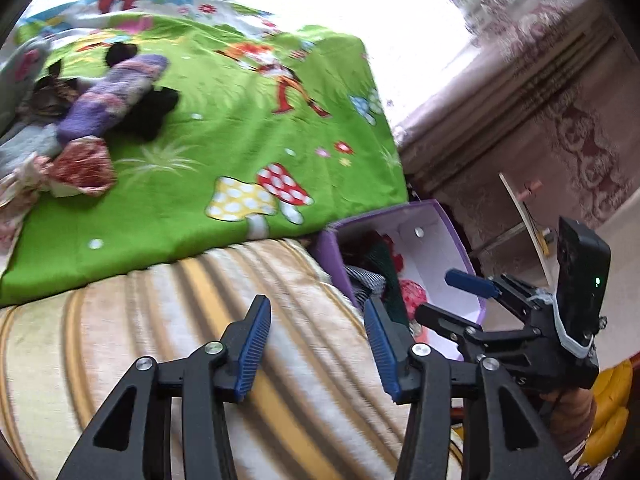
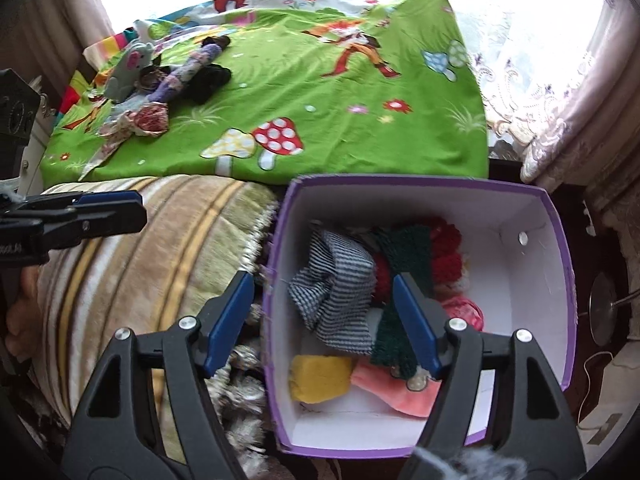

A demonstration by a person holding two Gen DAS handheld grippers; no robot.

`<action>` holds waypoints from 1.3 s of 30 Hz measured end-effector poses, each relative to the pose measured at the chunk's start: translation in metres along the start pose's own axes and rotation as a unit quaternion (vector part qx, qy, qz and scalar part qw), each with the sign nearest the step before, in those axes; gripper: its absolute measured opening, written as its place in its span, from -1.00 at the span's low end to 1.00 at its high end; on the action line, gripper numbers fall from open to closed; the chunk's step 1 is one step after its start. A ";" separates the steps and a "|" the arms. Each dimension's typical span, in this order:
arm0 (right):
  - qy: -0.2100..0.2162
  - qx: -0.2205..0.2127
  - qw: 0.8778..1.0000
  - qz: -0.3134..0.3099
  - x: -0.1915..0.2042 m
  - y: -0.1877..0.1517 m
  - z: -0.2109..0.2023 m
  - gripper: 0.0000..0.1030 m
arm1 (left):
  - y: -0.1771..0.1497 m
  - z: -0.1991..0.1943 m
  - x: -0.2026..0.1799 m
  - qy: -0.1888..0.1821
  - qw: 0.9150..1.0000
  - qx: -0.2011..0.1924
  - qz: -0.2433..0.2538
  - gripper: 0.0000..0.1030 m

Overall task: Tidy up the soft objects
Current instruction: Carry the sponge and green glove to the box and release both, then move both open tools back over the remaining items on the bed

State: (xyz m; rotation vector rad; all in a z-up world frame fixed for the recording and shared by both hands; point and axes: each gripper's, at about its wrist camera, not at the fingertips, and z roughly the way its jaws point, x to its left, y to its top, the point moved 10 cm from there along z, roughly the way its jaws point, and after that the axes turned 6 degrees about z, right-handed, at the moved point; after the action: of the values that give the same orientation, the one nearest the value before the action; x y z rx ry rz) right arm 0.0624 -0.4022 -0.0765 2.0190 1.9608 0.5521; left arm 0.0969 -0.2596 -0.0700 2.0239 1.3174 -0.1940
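The remaining soft pile (image 1: 100, 120) lies at the far left corner of the bed, nearer the left hand-held gripper (image 1: 316, 348), which, like the right hand-held gripper (image 2: 324, 324) over the purple box (image 2: 556, 240), is open and empty.

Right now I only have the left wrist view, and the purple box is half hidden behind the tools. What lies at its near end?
Observer: In the right wrist view, a yellow soft piece and a coral pink one lie on the white floor of the purple box, at its near end.
Reviewer: And what sits under the right tool?
Observer: A grey and white striped cloth lies loose in the box. It shows between the fingers of the open right tool, and they are not pinching it.
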 end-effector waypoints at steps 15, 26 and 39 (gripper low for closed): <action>0.038 0.015 0.996 -0.082 0.098 0.038 0.018 0.54 | 0.008 -0.069 0.142 0.062 0.986 -0.062 -0.141 0.06; 0.073 0.004 0.981 -0.181 0.204 0.078 0.044 0.54 | 0.004 -0.105 0.206 0.099 0.973 -0.086 -0.188 0.06; 0.089 -0.003 0.964 -0.249 0.306 0.118 0.115 0.54 | -0.011 -0.136 0.266 0.211 0.952 -0.081 -0.209 0.16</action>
State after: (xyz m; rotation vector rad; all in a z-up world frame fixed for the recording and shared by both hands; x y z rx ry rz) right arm 0.2231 -0.0943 -0.1012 1.4217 2.4489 0.6256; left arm 0.1805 0.0262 -0.1008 1.6799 1.9557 0.1655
